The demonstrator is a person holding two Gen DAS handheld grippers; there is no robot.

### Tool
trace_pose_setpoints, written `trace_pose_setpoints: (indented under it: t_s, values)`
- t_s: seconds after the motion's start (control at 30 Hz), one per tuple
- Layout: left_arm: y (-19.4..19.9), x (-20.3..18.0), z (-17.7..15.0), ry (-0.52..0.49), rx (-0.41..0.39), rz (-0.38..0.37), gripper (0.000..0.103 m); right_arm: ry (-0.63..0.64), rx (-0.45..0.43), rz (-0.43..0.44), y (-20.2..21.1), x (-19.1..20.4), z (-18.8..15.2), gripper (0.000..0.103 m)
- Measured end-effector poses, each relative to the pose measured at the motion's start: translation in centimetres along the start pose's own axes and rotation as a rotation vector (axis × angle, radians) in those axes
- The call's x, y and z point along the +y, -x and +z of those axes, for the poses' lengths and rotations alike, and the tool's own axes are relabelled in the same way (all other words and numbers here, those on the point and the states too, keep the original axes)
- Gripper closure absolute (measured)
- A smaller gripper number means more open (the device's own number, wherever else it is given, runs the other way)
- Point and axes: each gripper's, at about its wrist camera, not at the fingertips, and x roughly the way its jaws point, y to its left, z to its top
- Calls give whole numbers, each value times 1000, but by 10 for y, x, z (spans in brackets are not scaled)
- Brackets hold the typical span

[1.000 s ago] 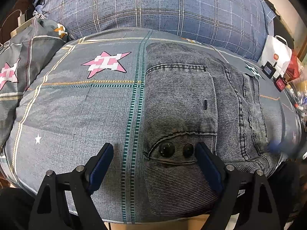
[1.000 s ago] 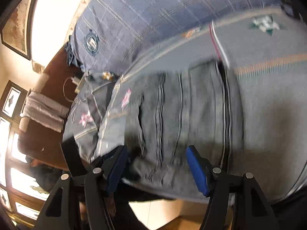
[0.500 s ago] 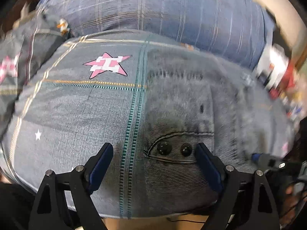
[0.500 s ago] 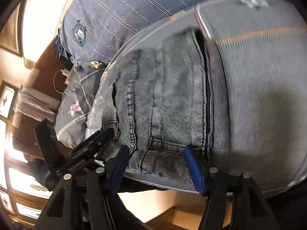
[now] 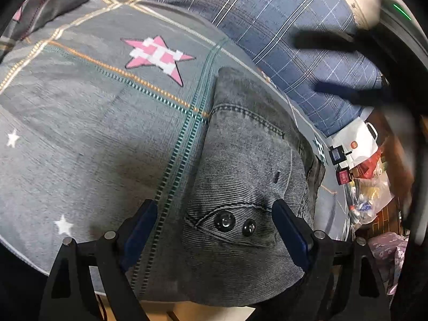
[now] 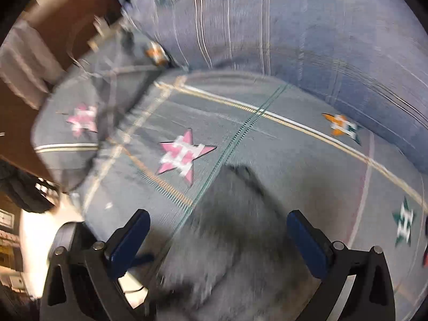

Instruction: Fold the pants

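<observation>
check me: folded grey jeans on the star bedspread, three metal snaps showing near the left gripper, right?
Not quite. The left wrist view shows two metal snaps, not three, on the folded grey jeans, between the fingers of the left gripper. The jeans do lie on the star bedspread.

A bed [image 5: 88,144] fills most of both views, covered in a grey sheet printed with pink, white, orange and green stars and crossed by teal and orange stripes. A blue plaid quilt [image 5: 270,26] is heaped along its far side. Beside the bed stands a white paper bag [image 5: 358,144] among cluttered plastic bags [image 5: 371,190]. Dark brown wooden furniture [image 6: 67,24] stands behind the bed's head end.
</observation>
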Motion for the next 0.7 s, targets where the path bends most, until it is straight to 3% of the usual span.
trace_pose_setpoints:
  t_s: [0.13,0.17,0.23,0.27,0.3,0.47,0.53,0.63,0.7]
  values:
    - [-4,-1,0,-15,2,-6,15,-38,162,-18,-57,-7,24,1]
    - [-6,-4,0,-32,4,-2,15,-28,209,-21,-72,-7,24,10]
    - [-9,-10,-1,-66,0,12,15,-64,288,3,-92,-13,19,63]
    - [-10,-12,-2,-84,-4,21,15,-68,297,-16,-95,-16,17,77]
    - [-10,-14,-4,-96,-7,29,15,-83,284,-14,-94,-19,15,79]
    - [-15,-28,-13,-172,-21,77,23,-229,149,14,-72,-41,2,81]
    - [-15,-32,-16,-180,-23,86,24,-284,93,33,-65,-48,-6,74]
    - [-14,-34,-22,-192,-32,100,24,-345,-46,-17,-31,-61,-21,49]
    - [-14,-40,-26,-205,-38,123,24,-395,-149,3,5,-76,-43,44]
